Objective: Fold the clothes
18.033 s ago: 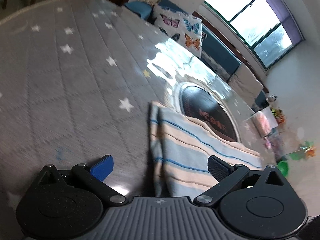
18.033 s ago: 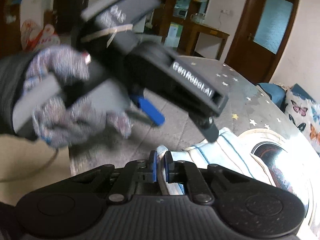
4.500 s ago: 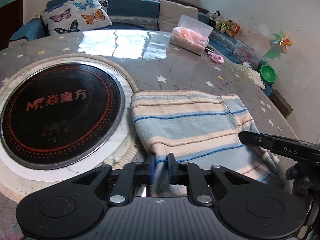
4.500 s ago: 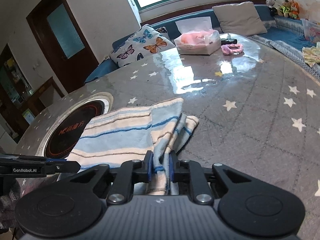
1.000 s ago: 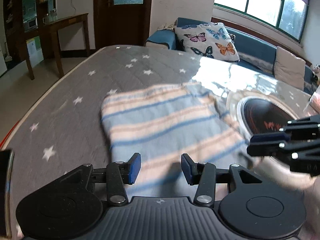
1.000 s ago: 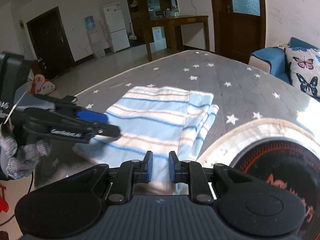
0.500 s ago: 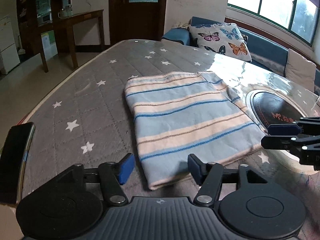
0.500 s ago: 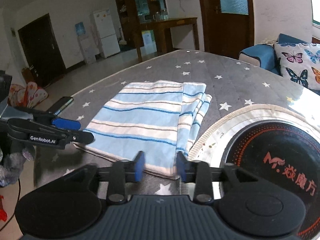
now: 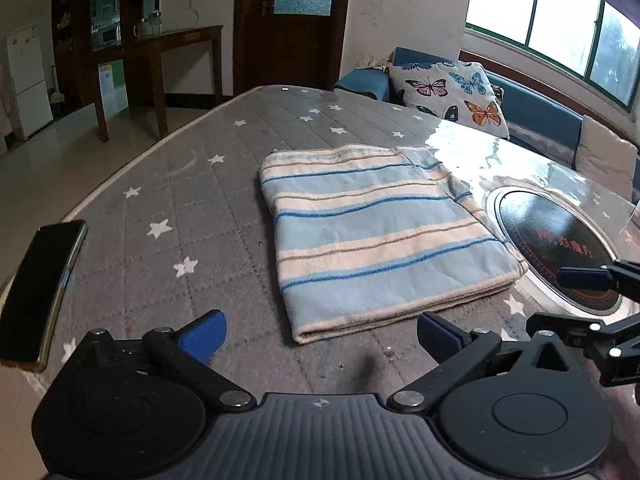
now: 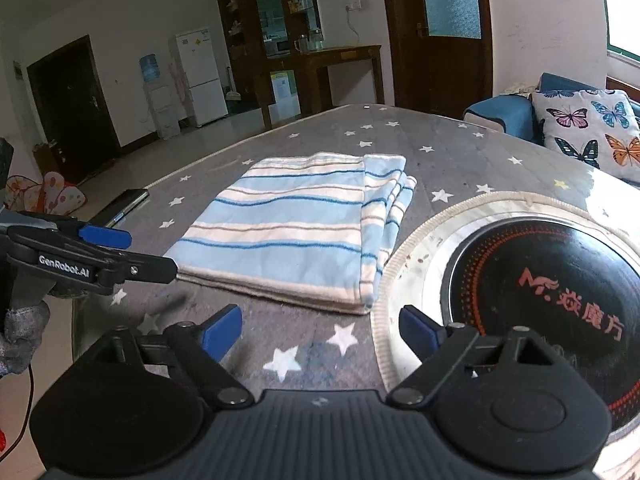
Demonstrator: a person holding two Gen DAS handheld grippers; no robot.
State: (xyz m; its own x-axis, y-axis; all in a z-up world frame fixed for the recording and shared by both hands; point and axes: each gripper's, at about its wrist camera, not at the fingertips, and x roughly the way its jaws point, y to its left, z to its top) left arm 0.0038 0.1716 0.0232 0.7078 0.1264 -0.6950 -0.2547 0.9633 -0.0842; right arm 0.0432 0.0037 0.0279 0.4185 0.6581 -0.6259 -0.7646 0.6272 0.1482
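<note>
A folded cloth with blue and cream stripes (image 9: 372,232) (image 10: 304,228) lies flat on the grey star-patterned table cover (image 9: 200,184). My left gripper (image 9: 320,334) hovers just short of the cloth's near edge, its jaws opening wide with nothing between them. My right gripper (image 10: 320,328) sits near the cloth's near right corner, jaws also opening and empty. Each gripper shows in the other's view: the right gripper (image 9: 592,284) at the right edge, the left gripper (image 10: 92,256) at the left, held by a gloved hand (image 10: 20,332).
A round black induction plate (image 10: 552,300) (image 9: 556,248) is set into the table right of the cloth. A dark phone (image 9: 36,292) (image 10: 124,202) lies near the table's left edge. A butterfly cushion (image 9: 448,92) rests on the blue sofa behind.
Both grippers let go of the cloth, opened wide and drew back from it. The cloth now lies flat and still, farther ahead in both views.
</note>
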